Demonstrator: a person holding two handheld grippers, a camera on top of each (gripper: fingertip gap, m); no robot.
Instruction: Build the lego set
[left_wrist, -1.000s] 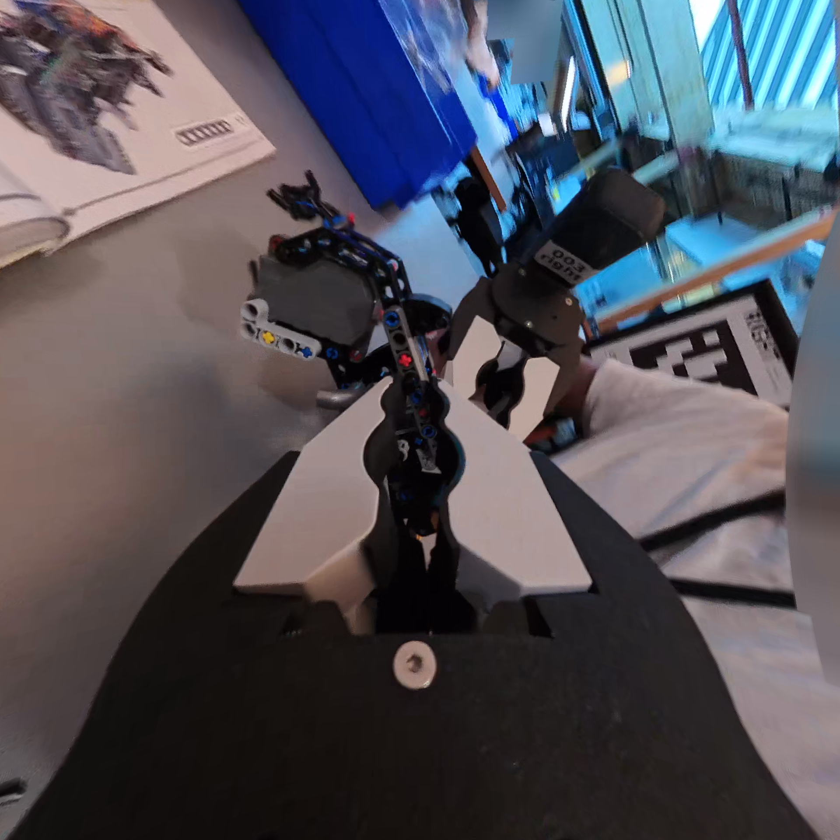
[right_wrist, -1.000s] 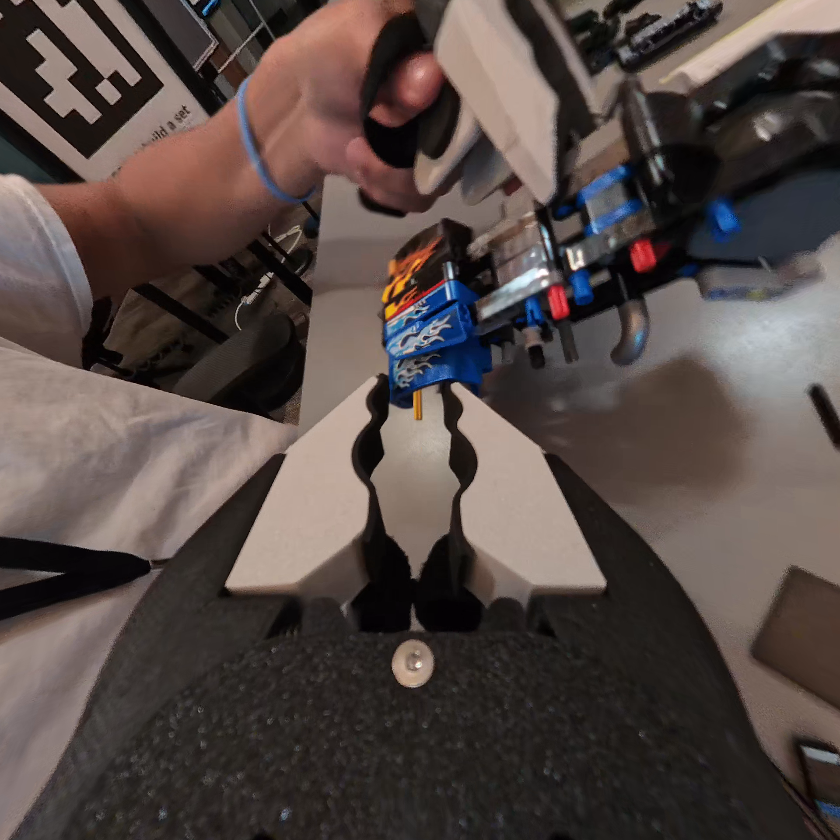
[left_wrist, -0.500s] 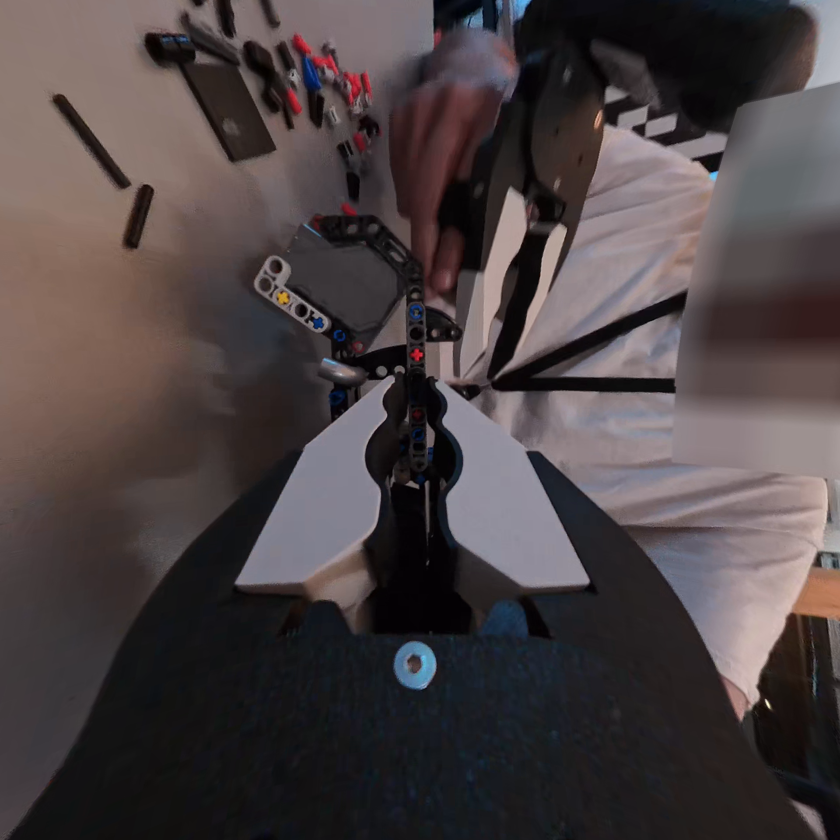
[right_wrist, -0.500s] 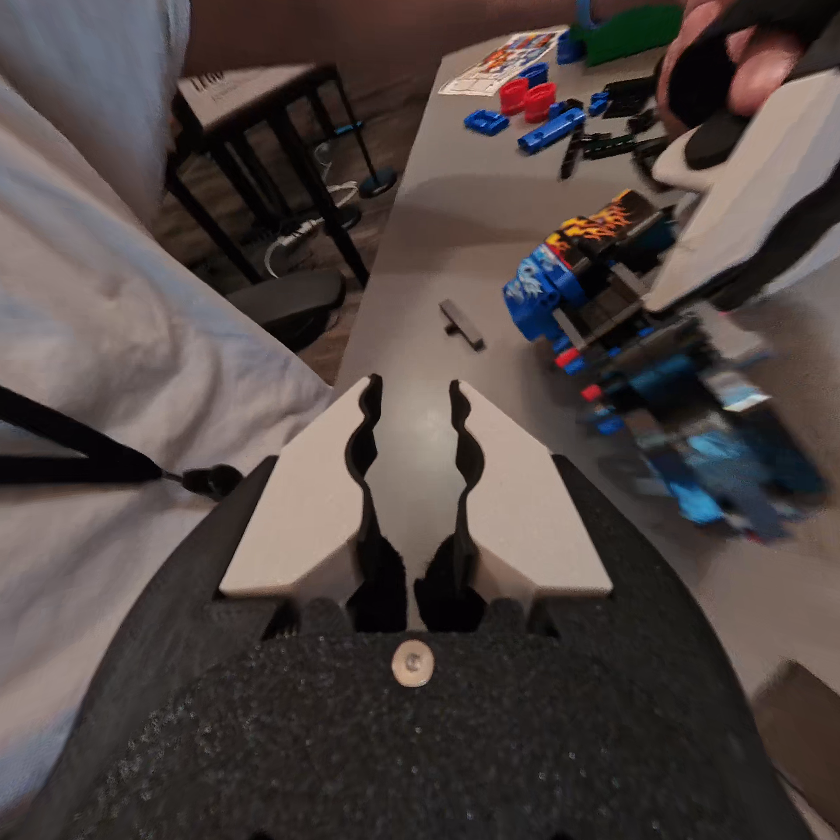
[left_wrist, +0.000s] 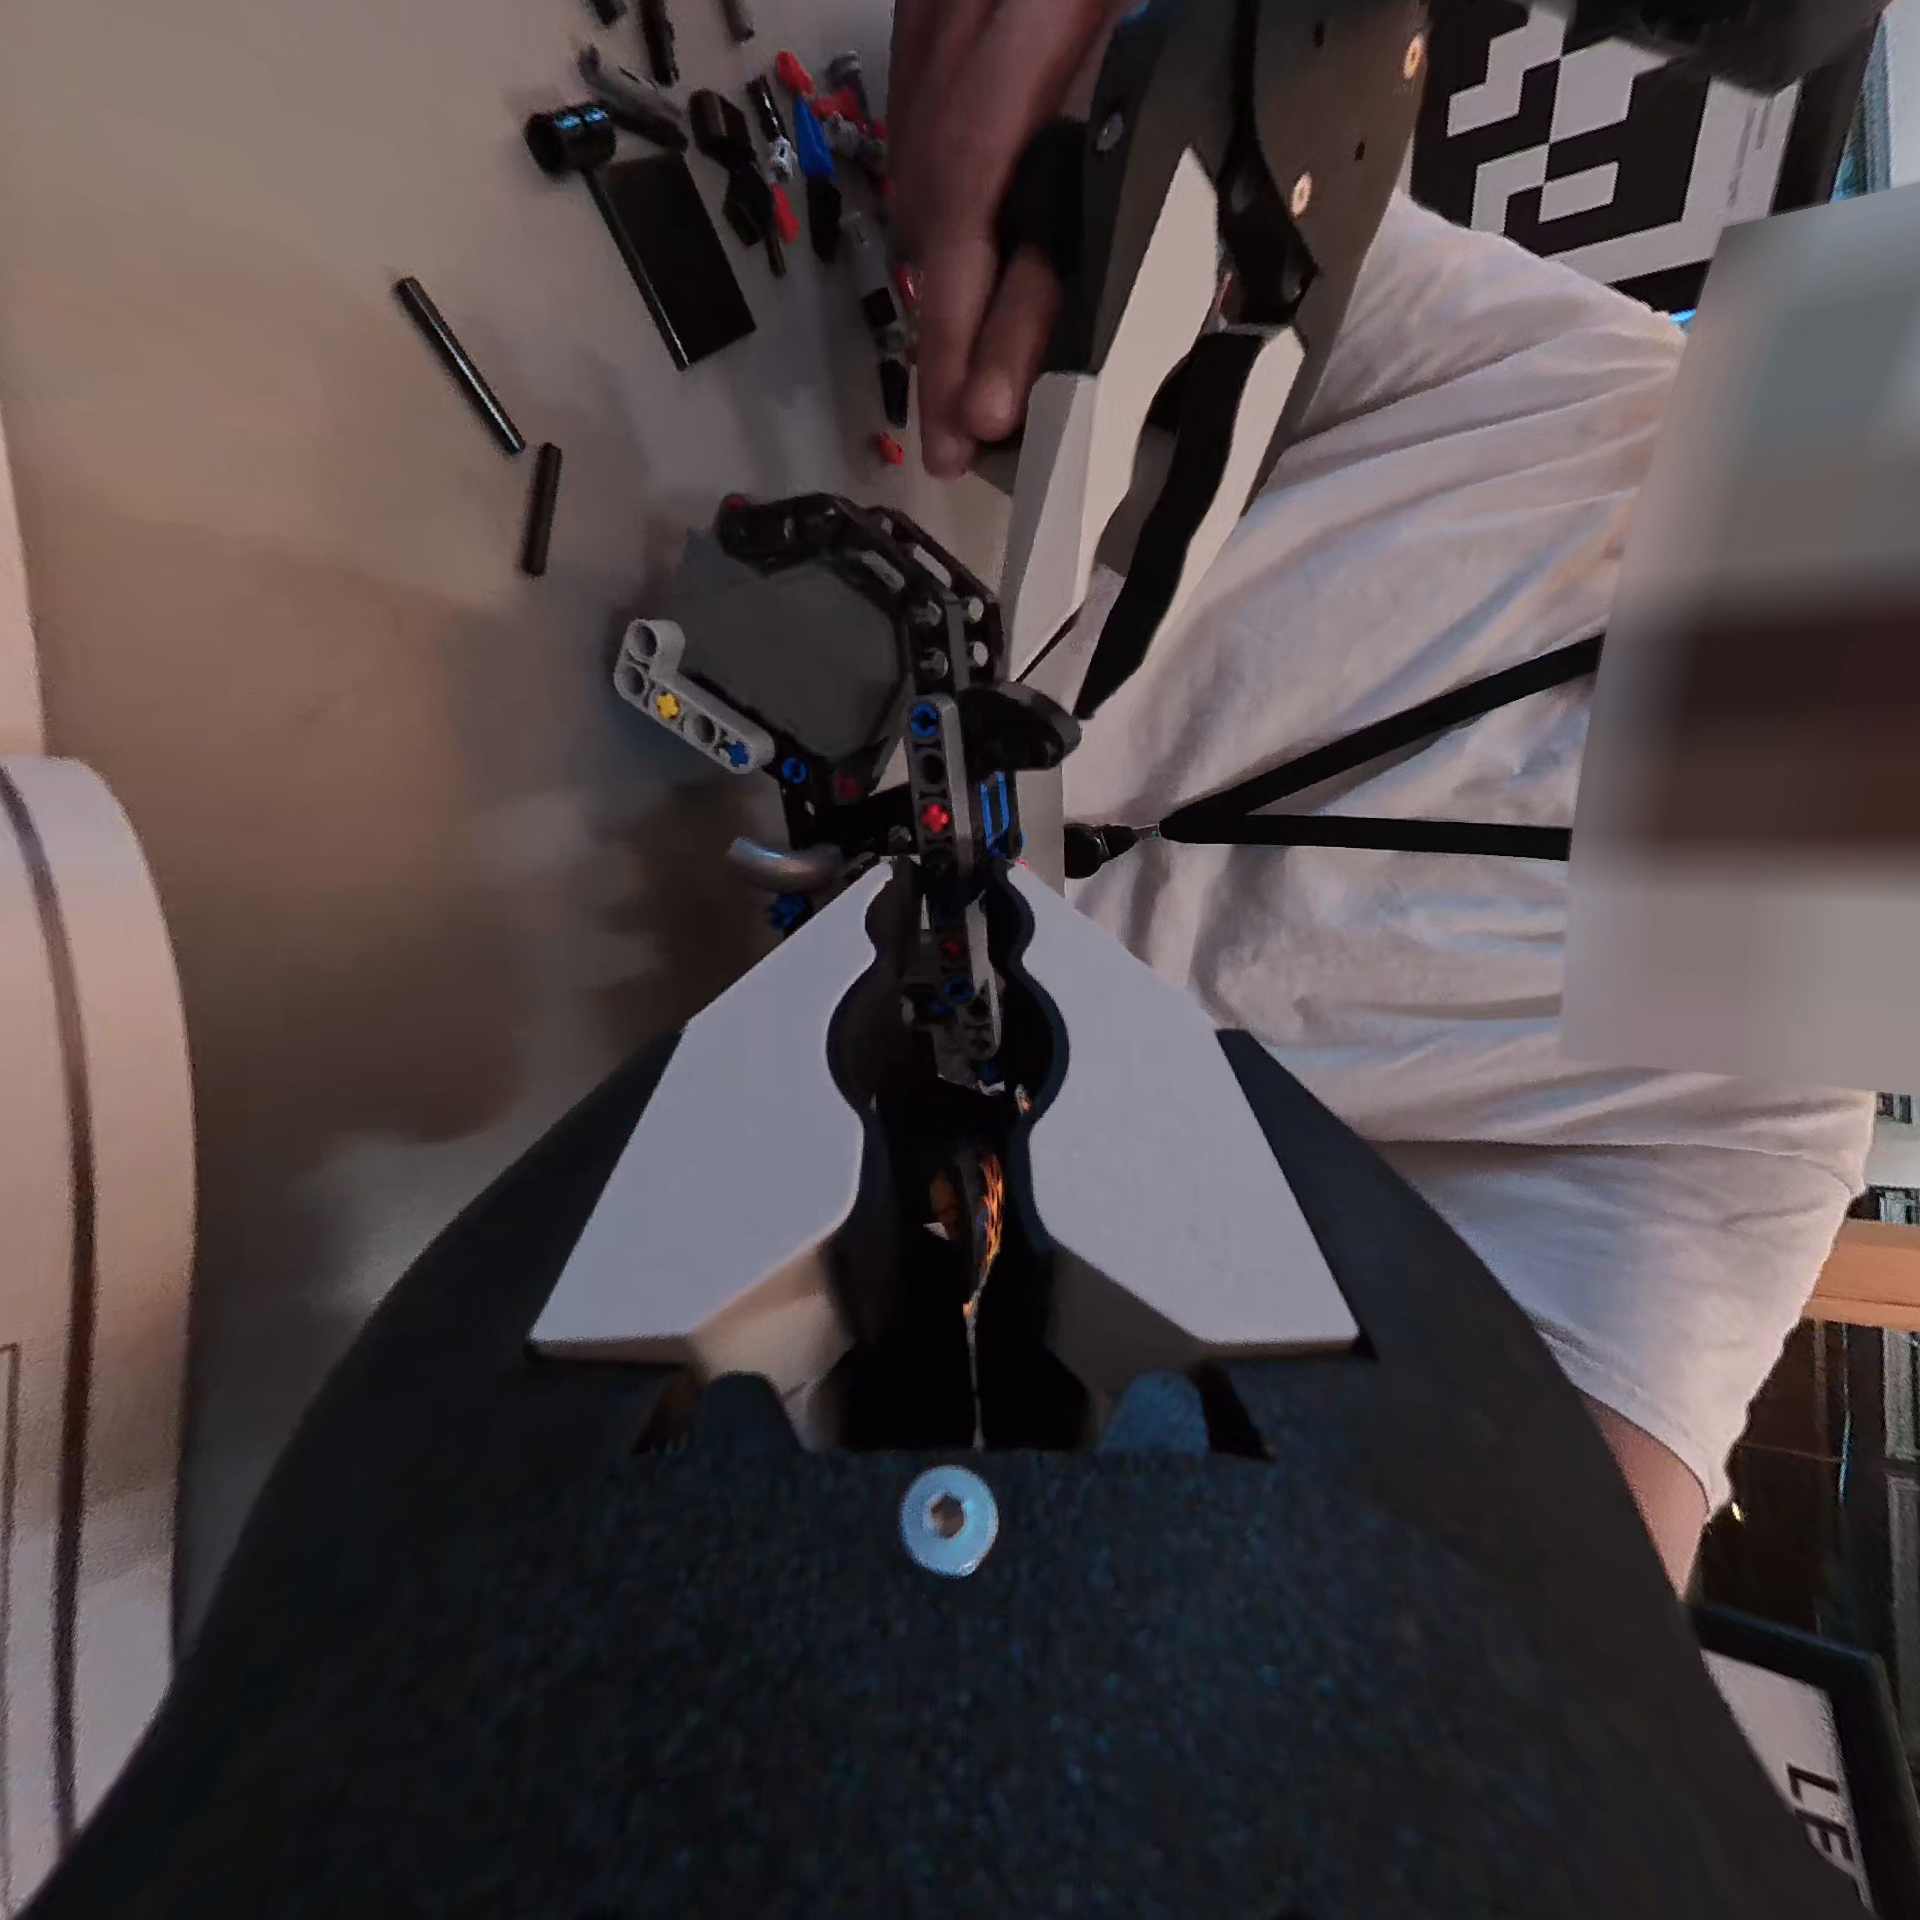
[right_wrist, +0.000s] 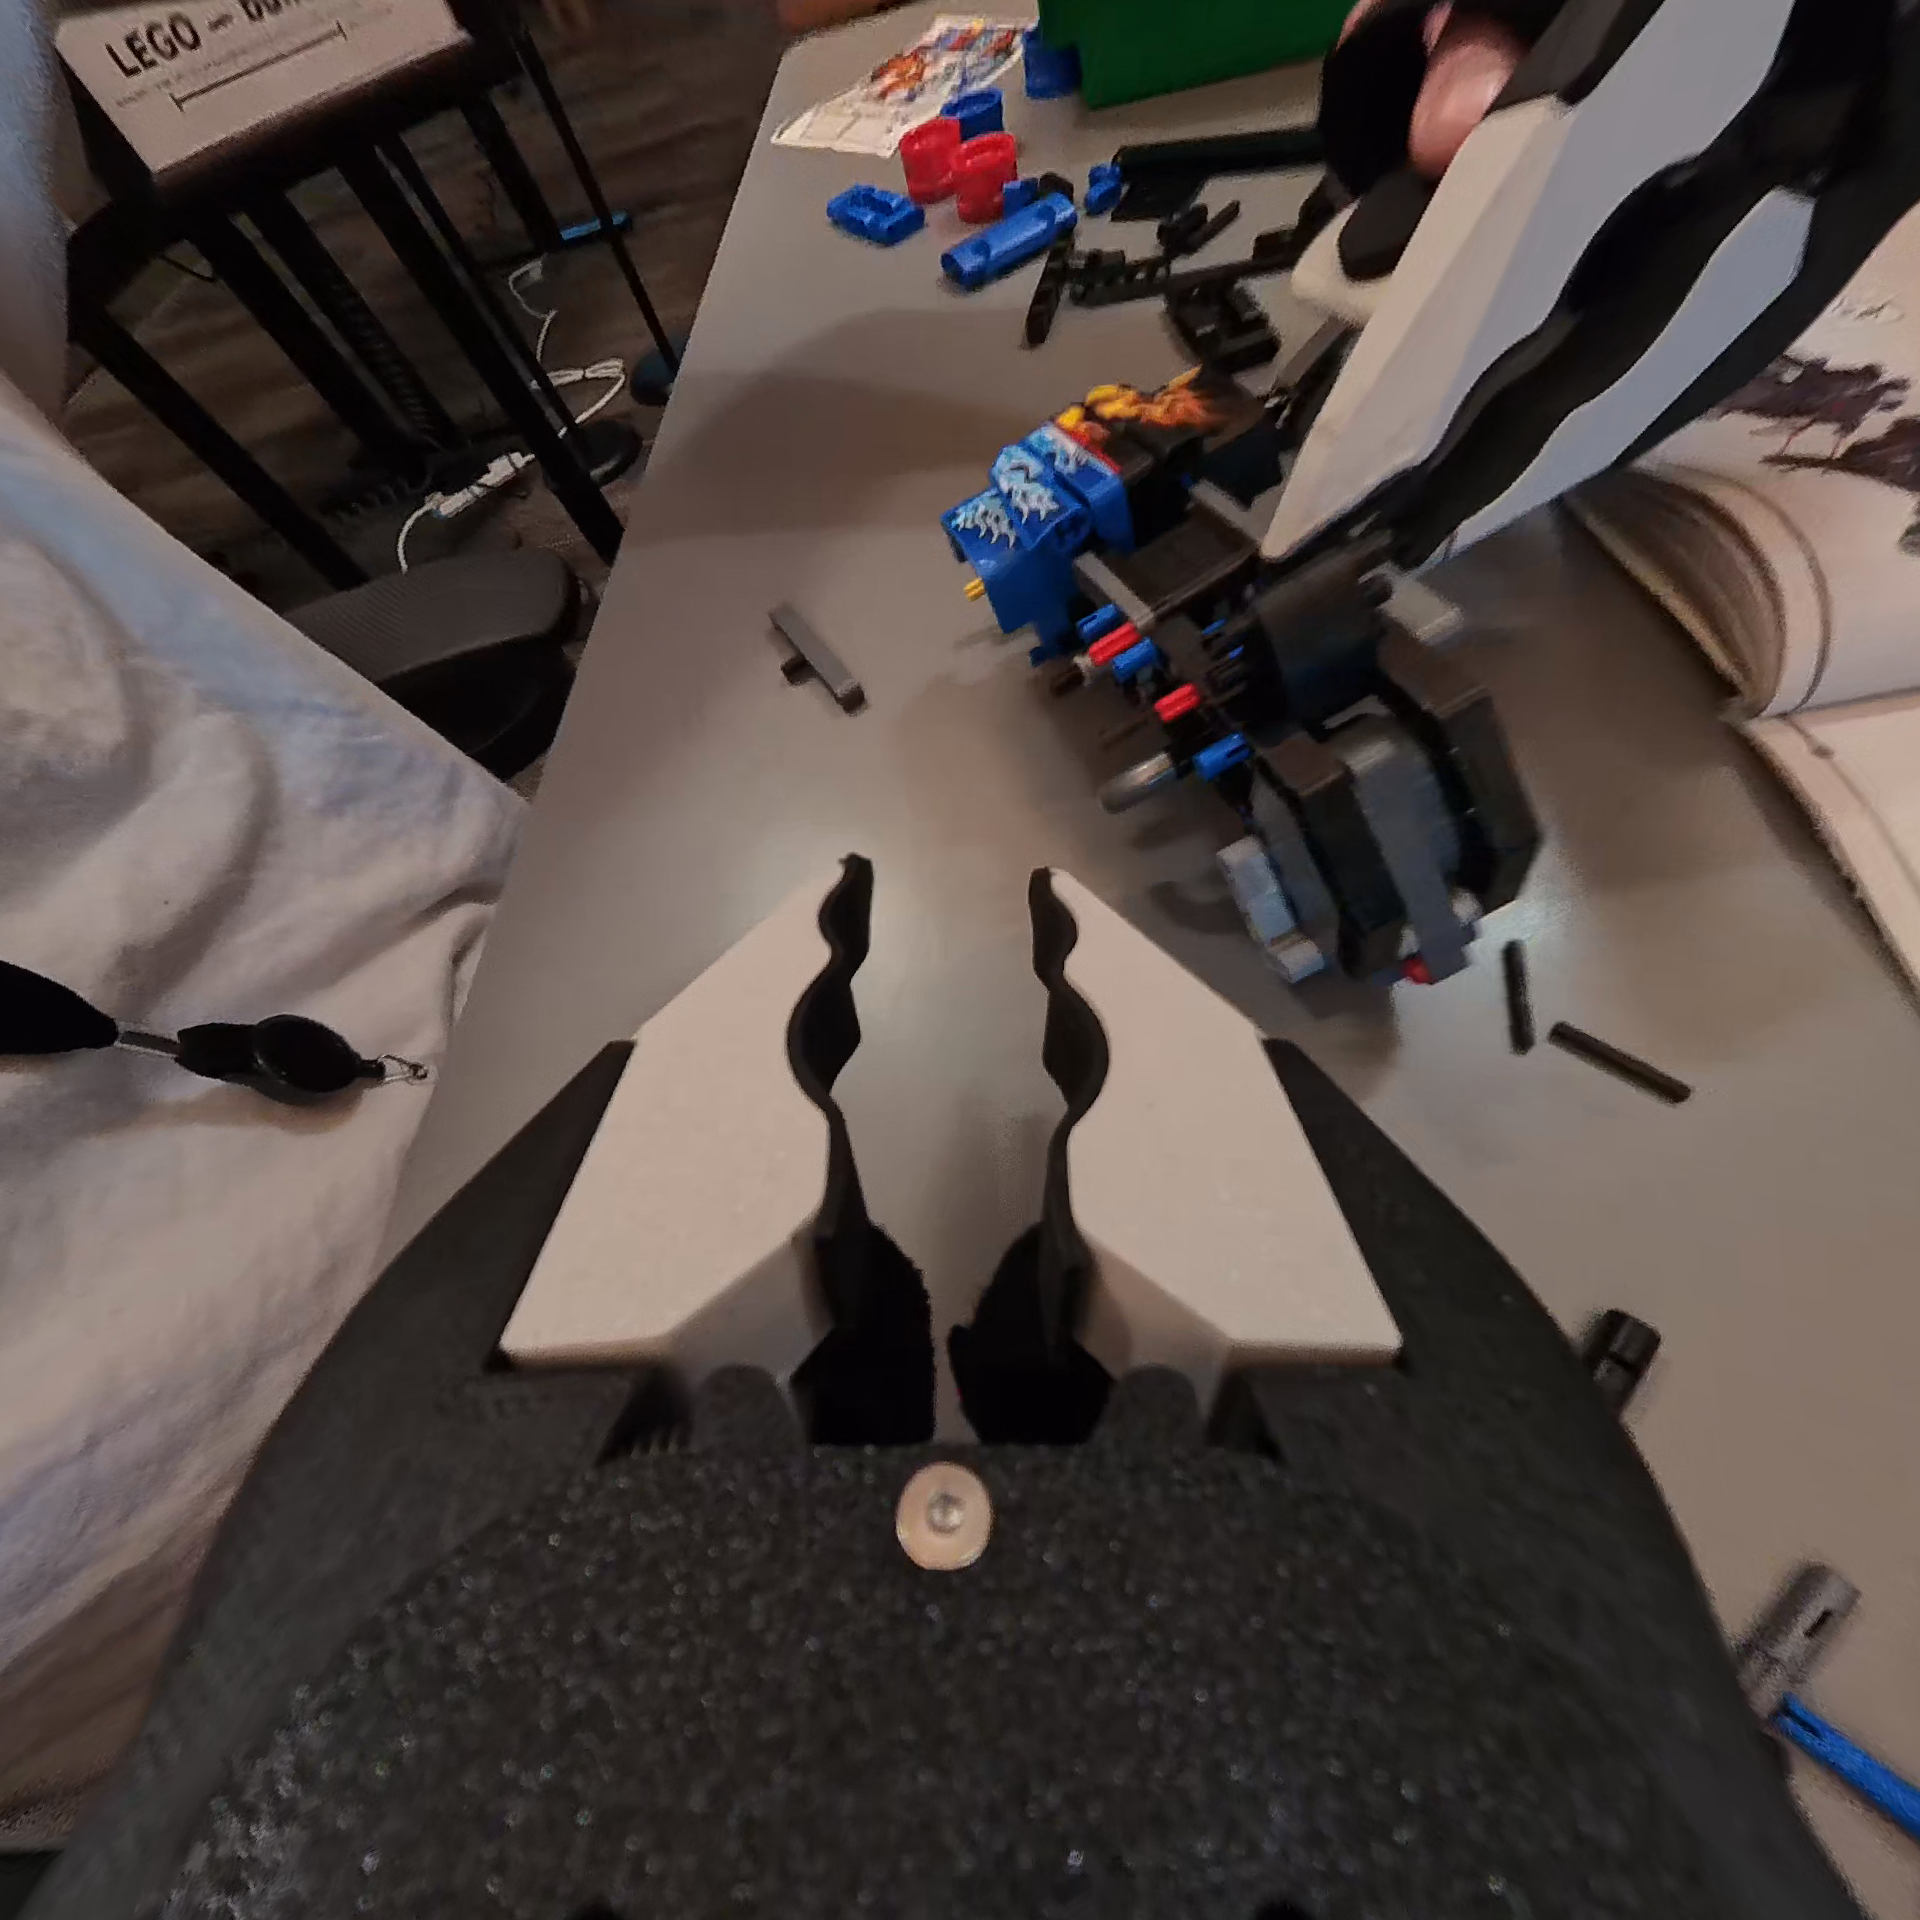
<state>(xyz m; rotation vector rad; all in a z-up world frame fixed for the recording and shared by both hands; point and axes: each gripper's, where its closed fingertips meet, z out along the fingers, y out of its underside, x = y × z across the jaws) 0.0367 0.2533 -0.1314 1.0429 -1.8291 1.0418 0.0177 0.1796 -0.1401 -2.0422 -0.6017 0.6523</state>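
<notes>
My left gripper (left_wrist: 948, 904) is shut on the lego model (left_wrist: 831, 686), a black, grey and blue frame with a dark grey panel, and holds it at the table's near edge. In the right wrist view the same model (right_wrist: 1278, 675) shows blue flame-printed blocks and rests on or just above the table, with the left gripper (right_wrist: 1455, 416) clamped on it from above right. My right gripper (right_wrist: 948, 883) is open and empty, over bare table to the left of the model. It also shows in the left wrist view (left_wrist: 1164, 436), held by a hand beyond the model.
Loose black axles (right_wrist: 1616, 1060) and a small grey piece (right_wrist: 816, 657) lie near the model. Blue and red parts (right_wrist: 966, 171) lie at the far end by a green box (right_wrist: 1174, 42). An open instruction booklet (right_wrist: 1787, 582) lies right. Small pins and a black panel (left_wrist: 675, 260) lie scattered. There is about 9 centimetres between the tips of the two grippers. The small grey piece (right_wrist: 816, 657) is about 15 centimetres from both grippers' fingertips.
My left gripper has swung the model round, lowered it and keeps hold of it. My right gripper has drawn back from the blue blocks and opened a little wider.
</notes>
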